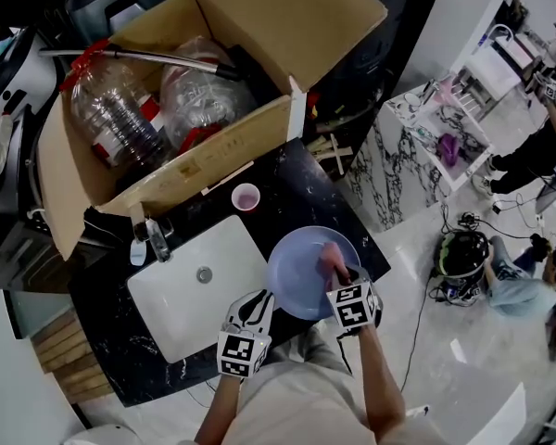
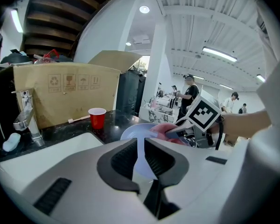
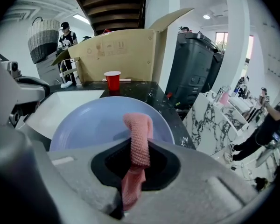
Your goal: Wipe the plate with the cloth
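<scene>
A pale blue plate [image 1: 301, 267] is held above the black counter, beside the sink. My left gripper [image 1: 265, 298] is shut on the plate's near-left rim; in the left gripper view the plate [image 2: 135, 133] runs out from between the jaws. My right gripper [image 1: 339, 273] is shut on a pink knitted cloth [image 1: 331, 261], which rests on the plate's right side. In the right gripper view the cloth [image 3: 139, 133] stands folded out of the jaws over the plate [image 3: 91, 122]. The left gripper view shows the right gripper [image 2: 177, 133] with the cloth [image 2: 164, 129] on the plate.
A white sink [image 1: 185, 290] with a faucet [image 1: 156, 237] lies left of the plate. A red cup [image 1: 246, 197] stands behind it. A big cardboard box [image 1: 259, 26] with plastic bottles fills the back. The counter edge drops off at right, where people stand.
</scene>
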